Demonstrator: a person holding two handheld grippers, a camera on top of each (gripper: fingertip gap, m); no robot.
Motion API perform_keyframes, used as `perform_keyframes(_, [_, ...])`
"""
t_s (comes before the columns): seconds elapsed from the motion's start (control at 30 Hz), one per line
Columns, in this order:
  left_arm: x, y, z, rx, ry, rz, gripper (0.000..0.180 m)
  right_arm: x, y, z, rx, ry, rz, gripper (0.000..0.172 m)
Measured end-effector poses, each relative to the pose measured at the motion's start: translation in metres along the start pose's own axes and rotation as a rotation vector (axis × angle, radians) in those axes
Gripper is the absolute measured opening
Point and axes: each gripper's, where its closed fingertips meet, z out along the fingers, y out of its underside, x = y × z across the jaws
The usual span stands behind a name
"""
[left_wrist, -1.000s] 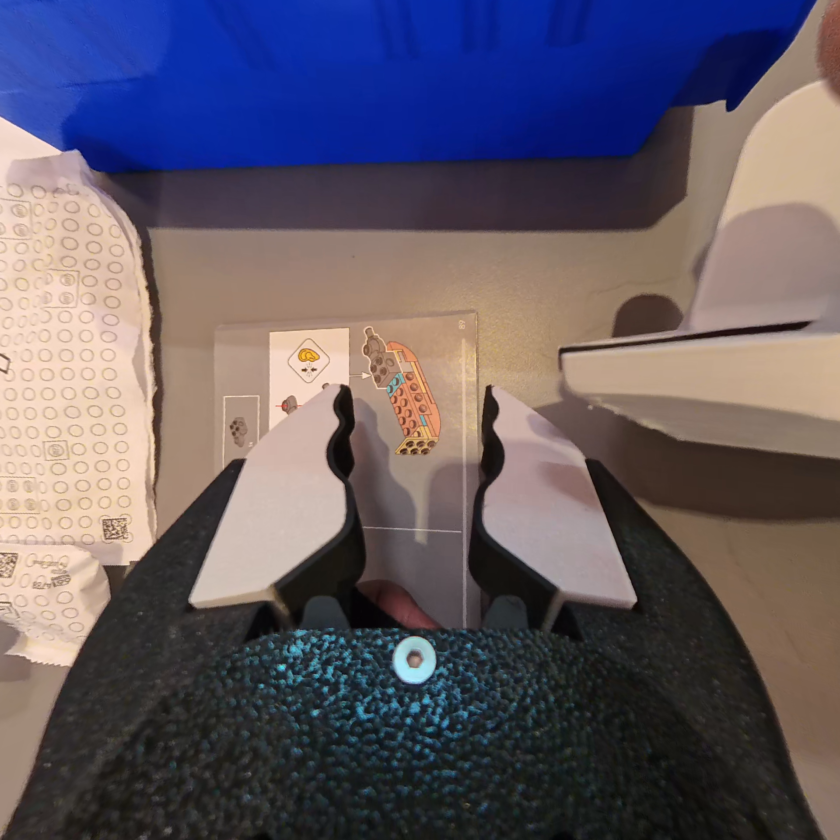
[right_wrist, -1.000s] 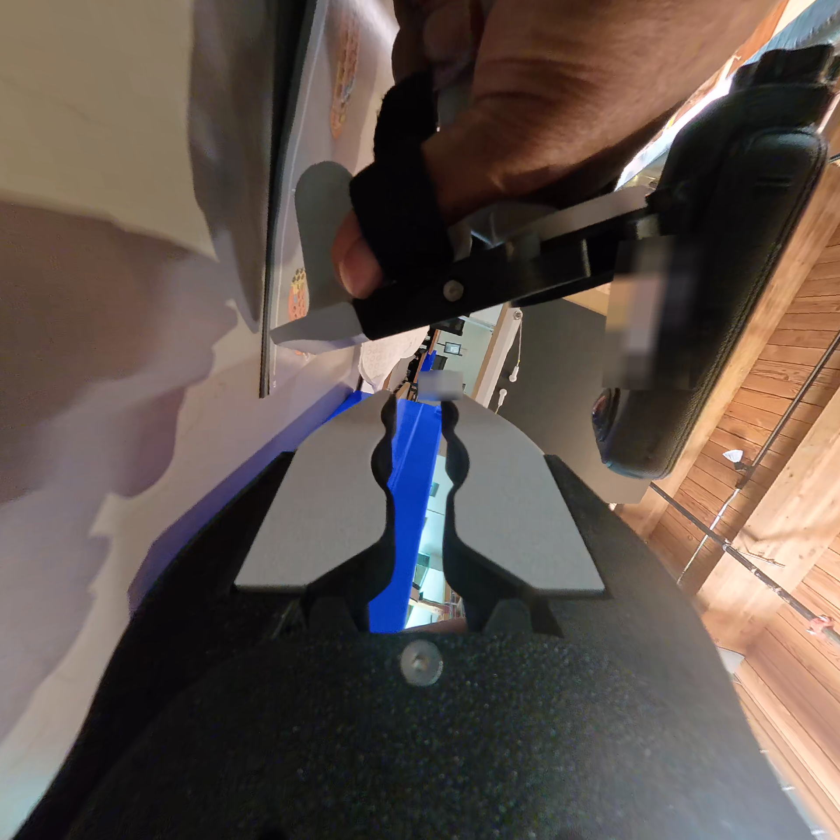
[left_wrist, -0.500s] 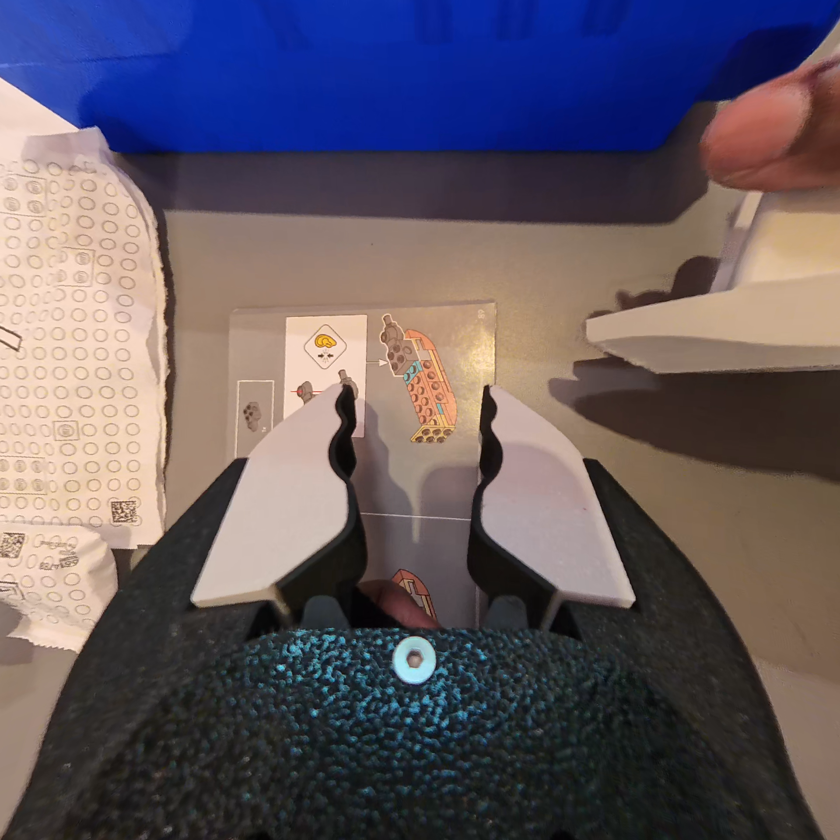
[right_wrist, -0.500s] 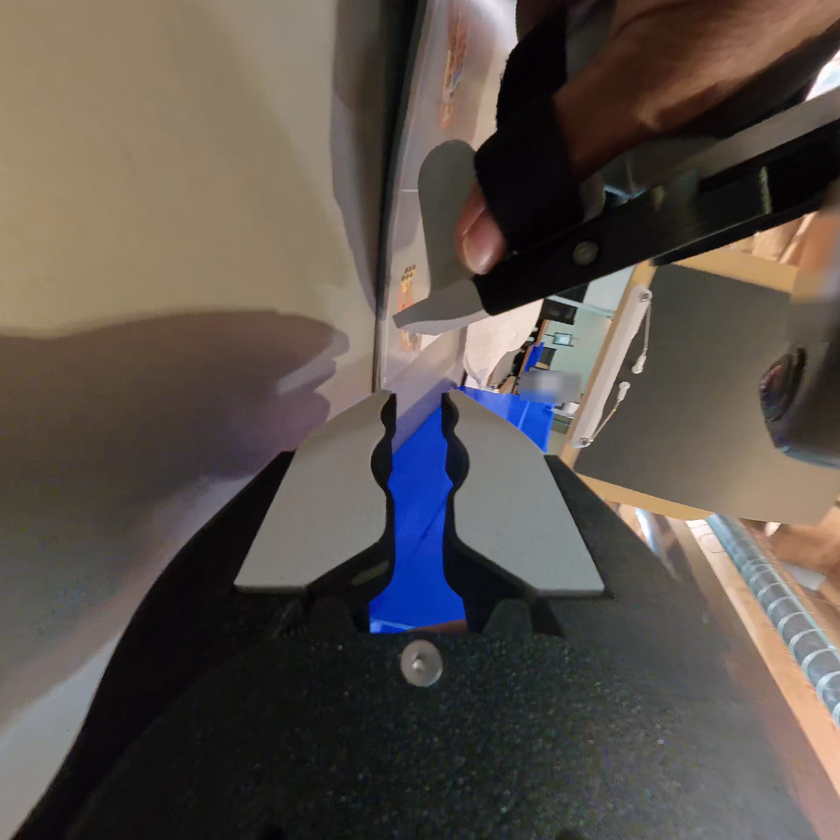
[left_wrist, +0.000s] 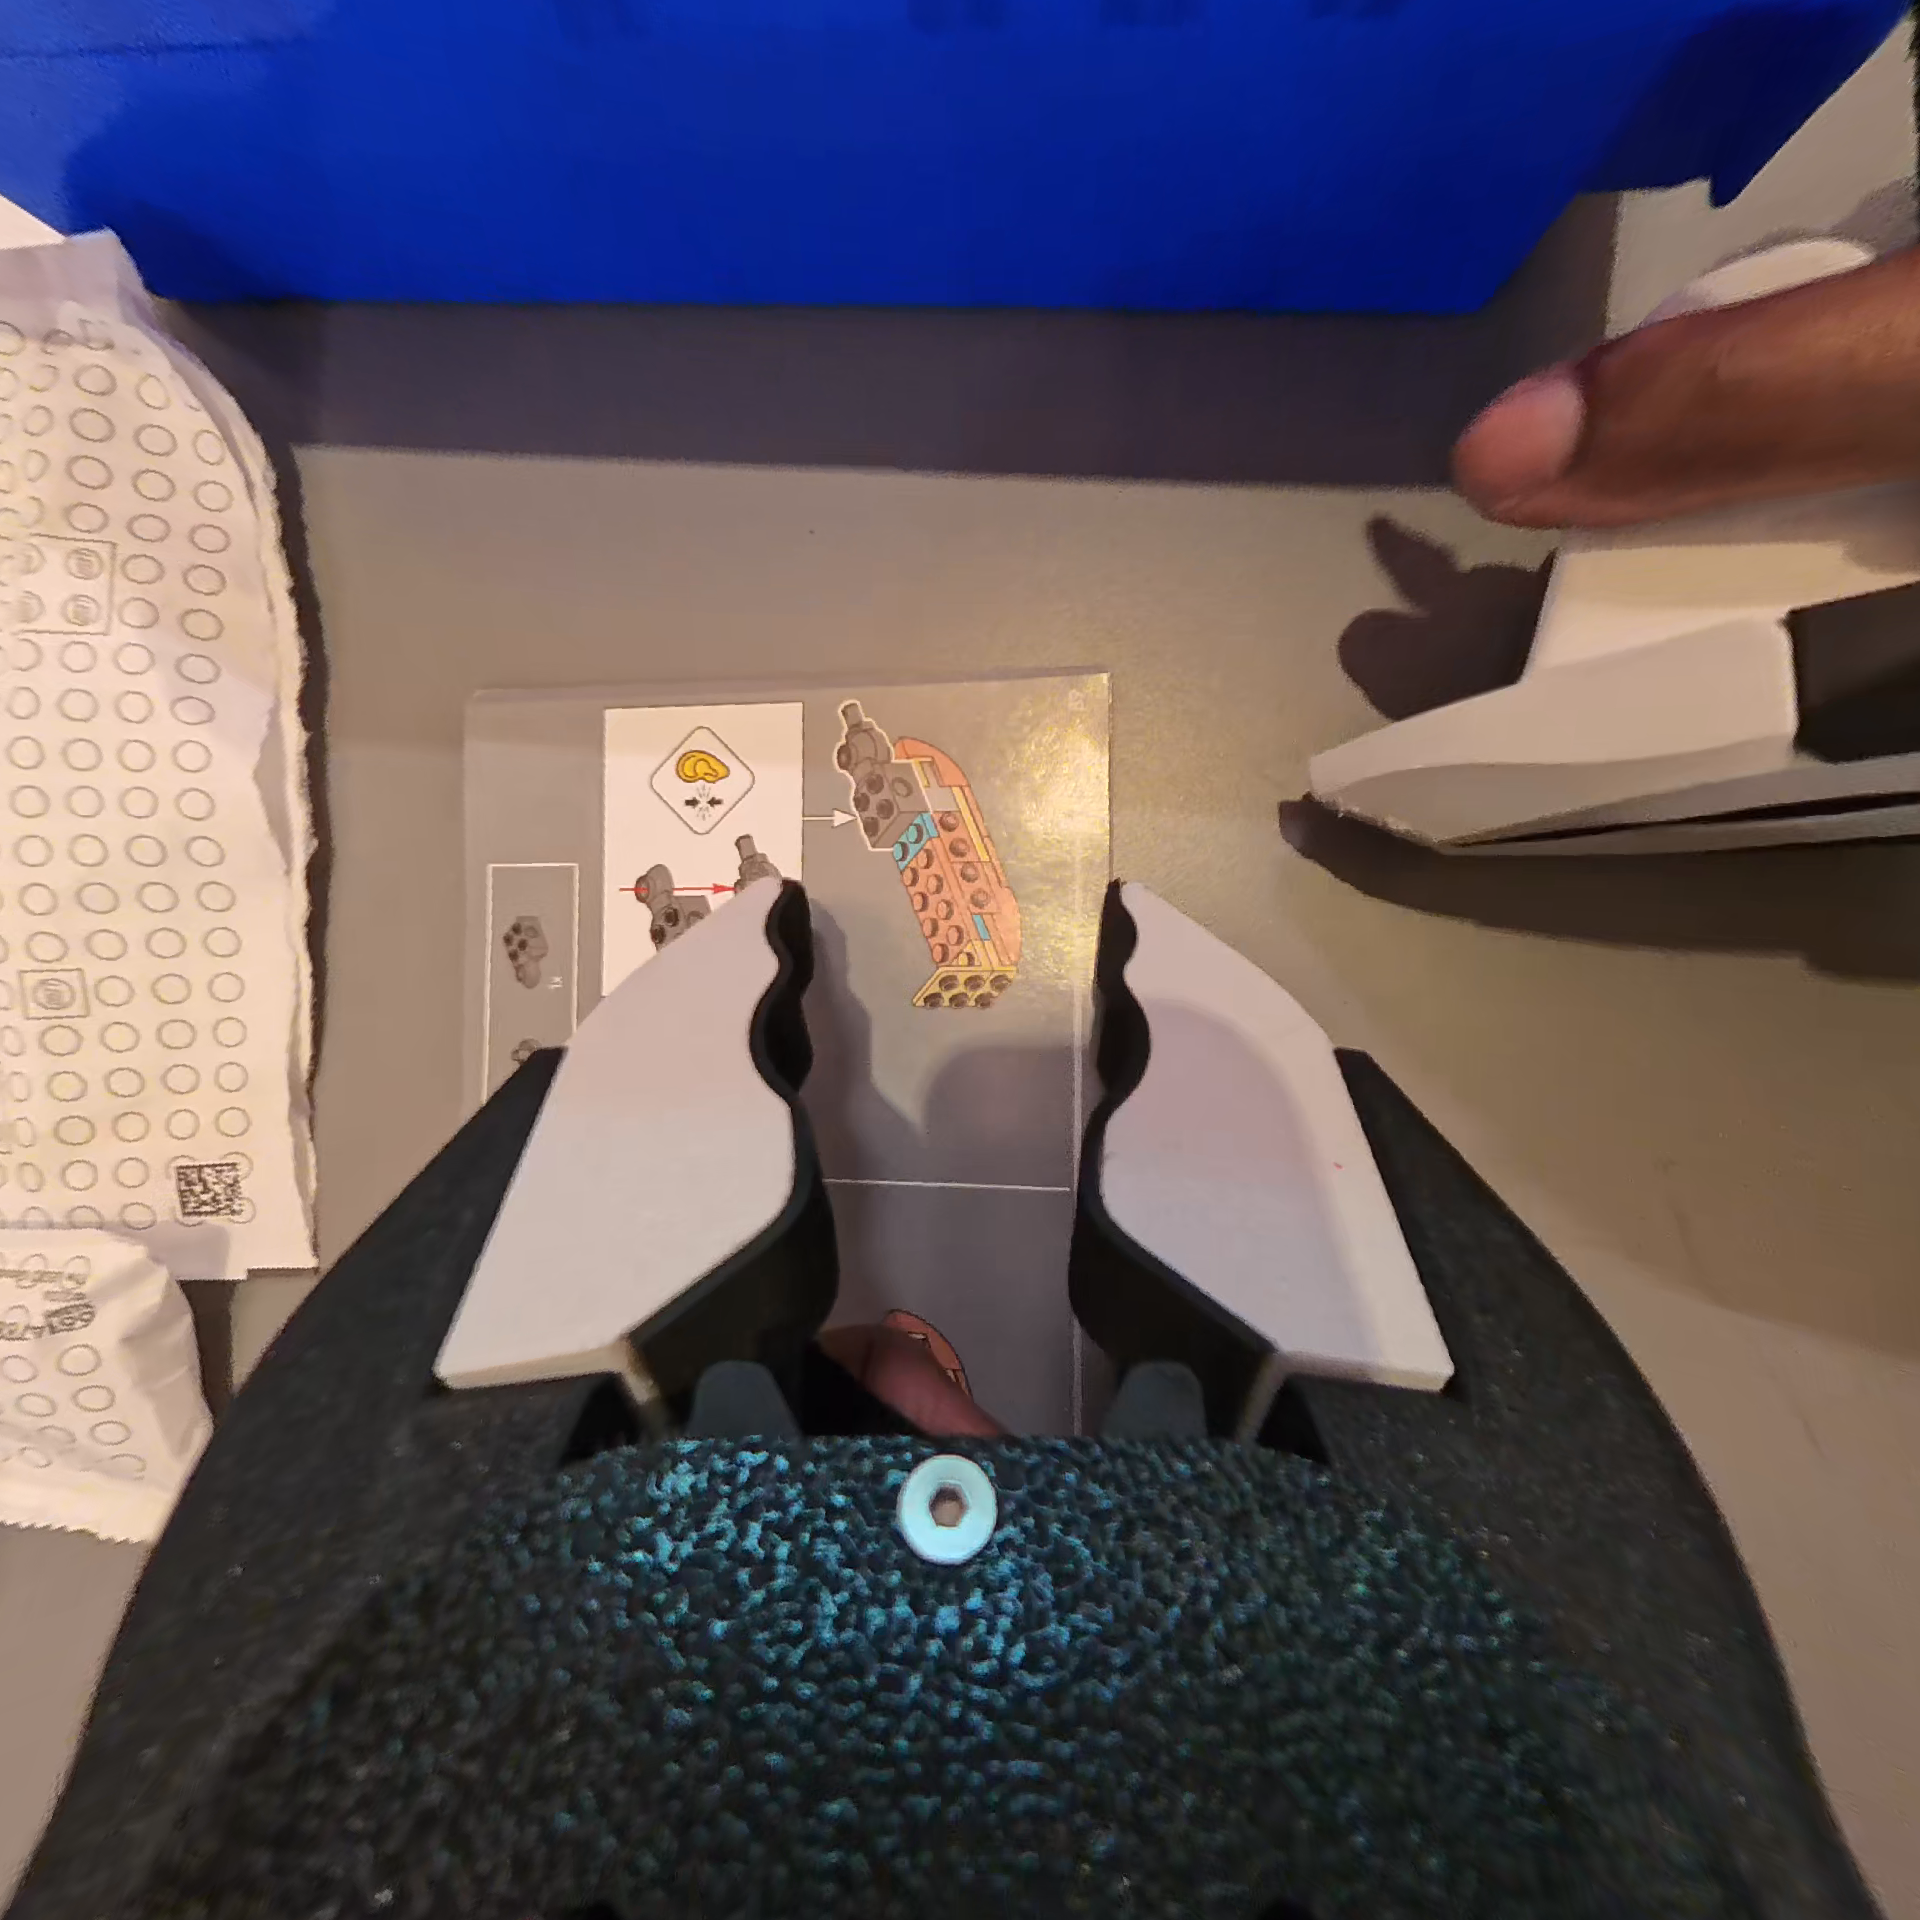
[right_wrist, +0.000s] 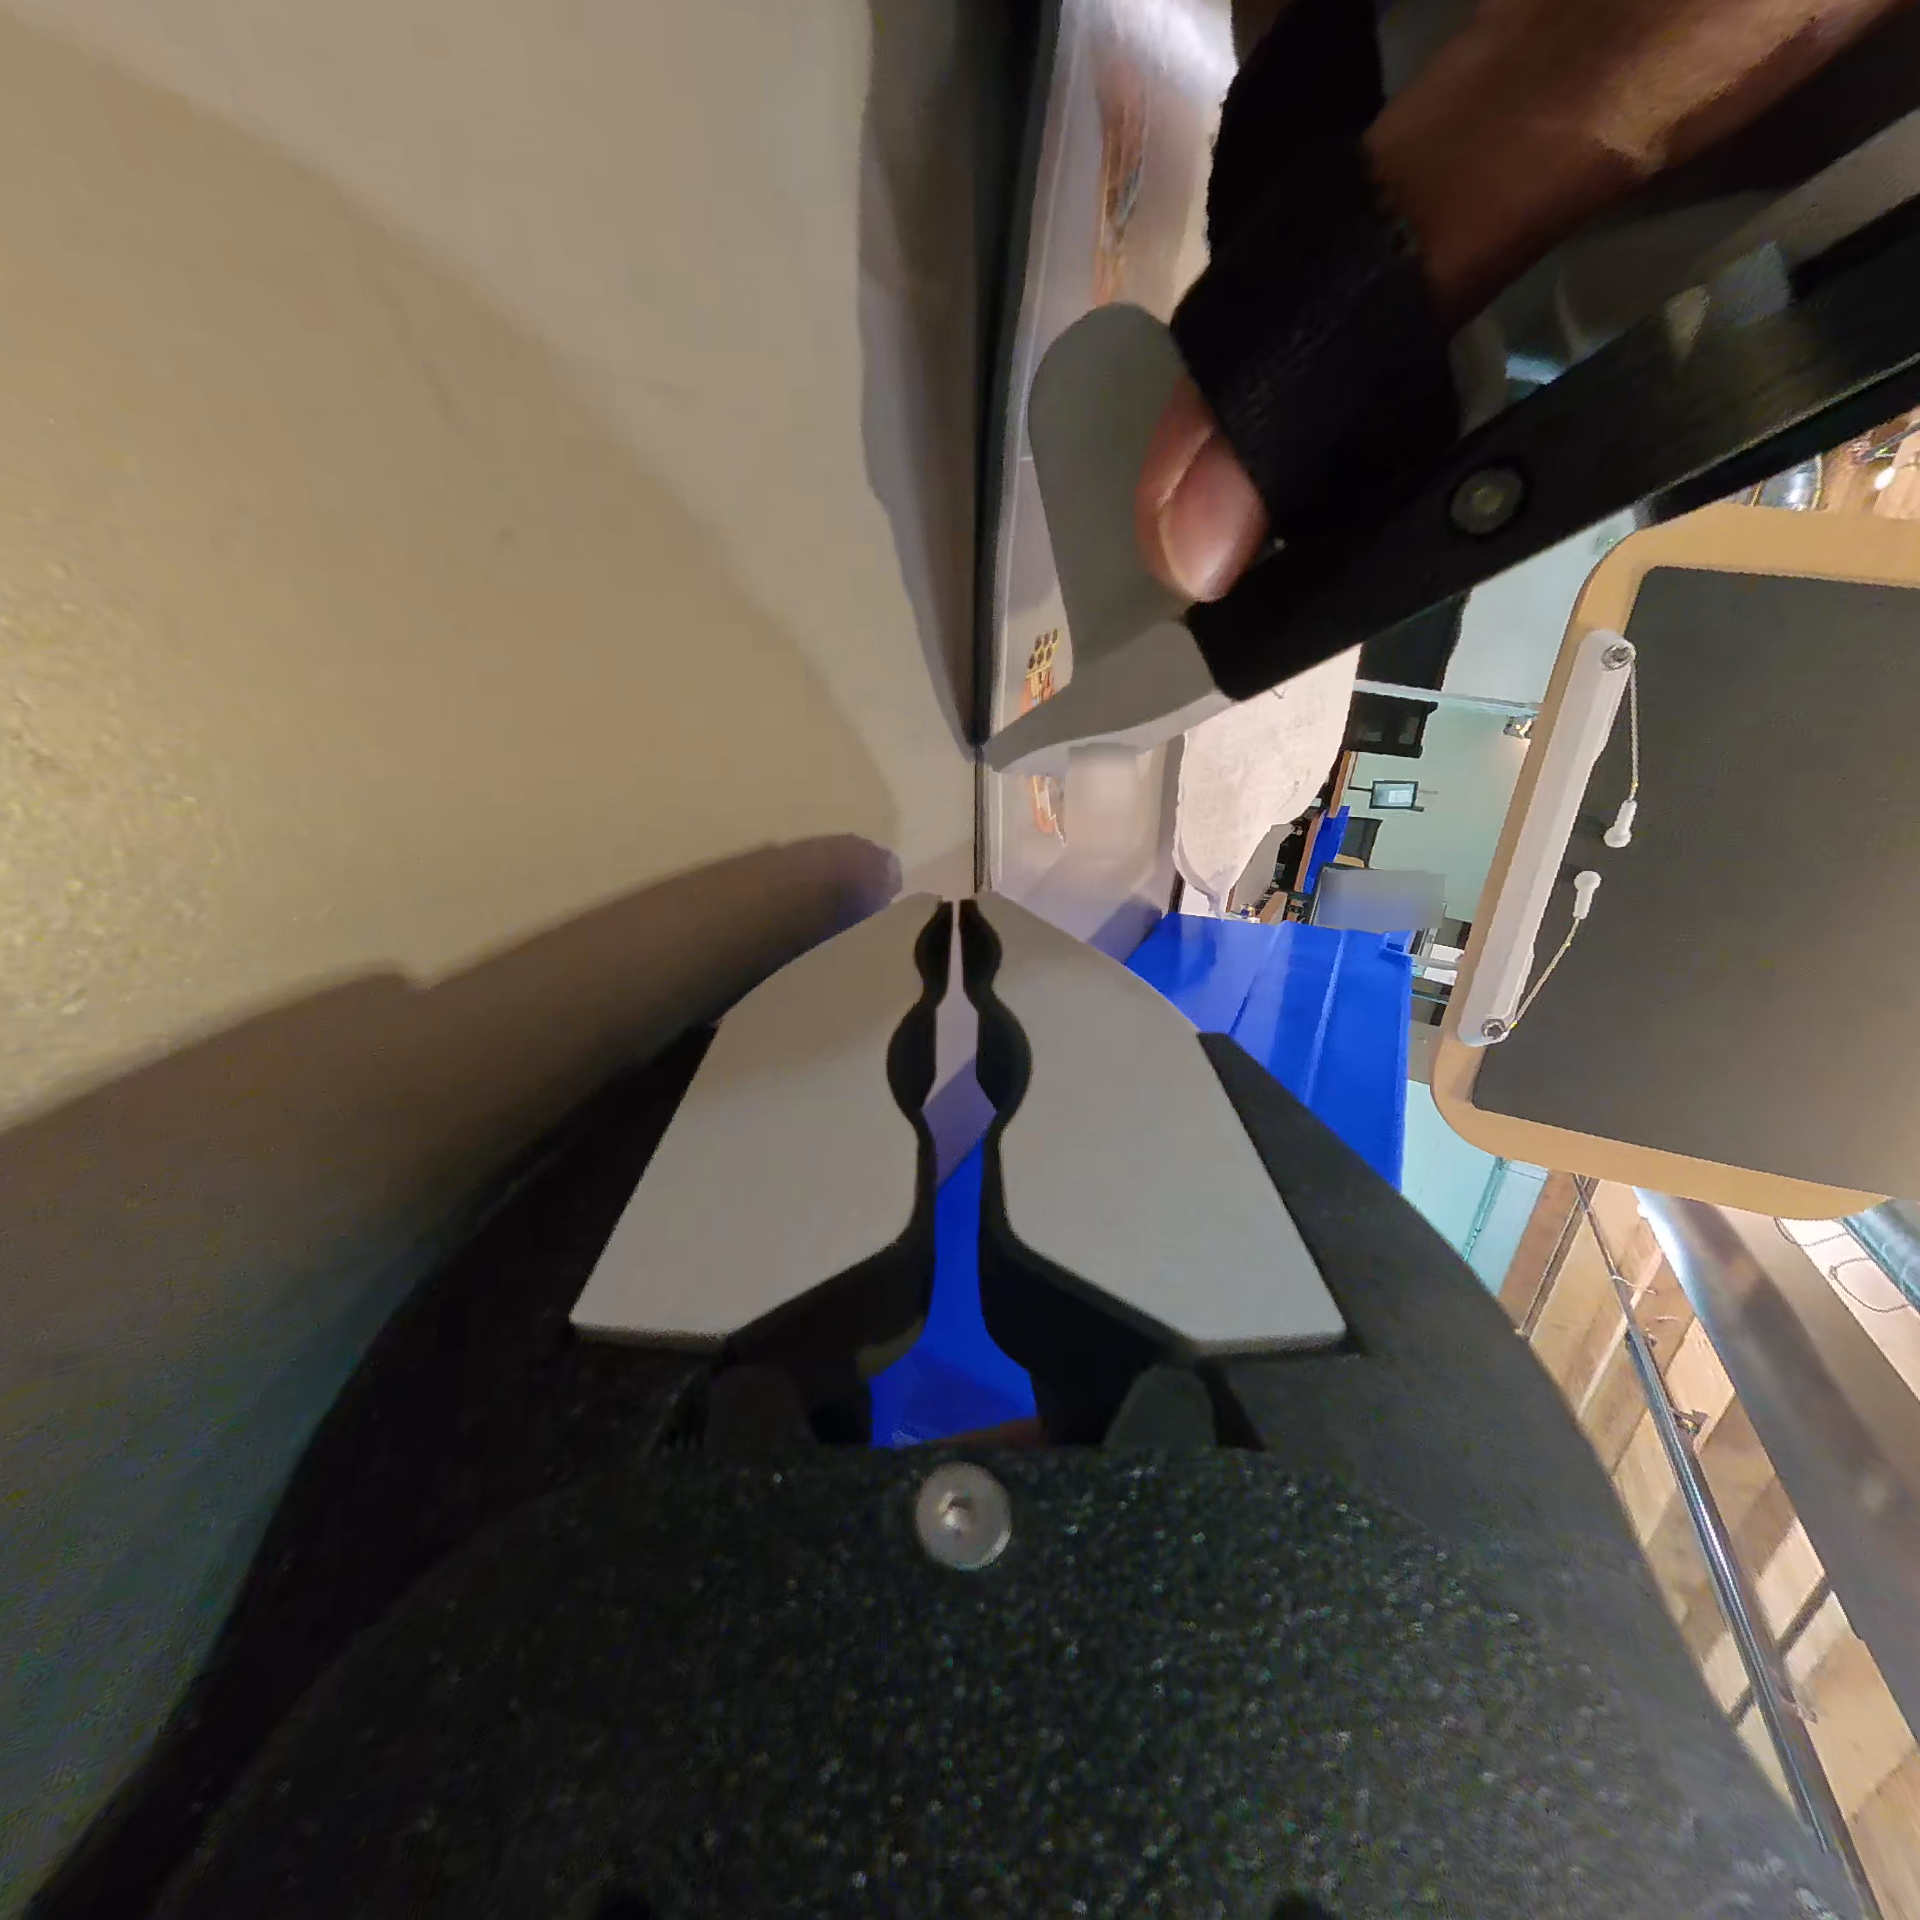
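The left gripper (left_wrist: 951, 899) fills the lower centre of its view, its two grey fingers (left_wrist: 665, 1081) spread wide with nothing pressed between the pads. The right gripper (right_wrist: 957, 906) has its fingertips drawn together, almost touching. At the upper right, a hand (right_wrist: 1455, 260) grips the other tool's handle.

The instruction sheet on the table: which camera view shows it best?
The left wrist view shows the instruction sheet best: it lies flat, seen from above, with its brick drawings clear beyond the open left gripper. The right wrist view shows it only edge-on, a narrow blurred strip.
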Motion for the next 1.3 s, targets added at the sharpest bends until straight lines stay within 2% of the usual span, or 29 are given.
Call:
perform_keyframes(0.8, [-0.004, 0.002, -0.005, -0.006, 0.003, -0.016, 0.053, 0.001, -0.002, 0.001, 0.014, 0.000, 0.027, 0.000])
perform_keyframes(0.9, [-0.017, 0.000, -0.015, 0.007, -0.021, -0.040, 0.055, 0.001, -0.004, 0.001, 0.017, 0.000, 0.031, 0.000])
perform_keyframes(1.07, [-0.060, -0.006, -0.036, 0.044, -0.021, -0.165, 0.059, 0.001, -0.005, 0.001, 0.018, -0.002, 0.034, 0.000])
perform_keyframes(1.3, [-0.071, 0.009, -0.003, -0.057, 0.089, -0.214, 0.075, 0.000, -0.006, 0.001, 0.031, -0.003, 0.033, 0.000])
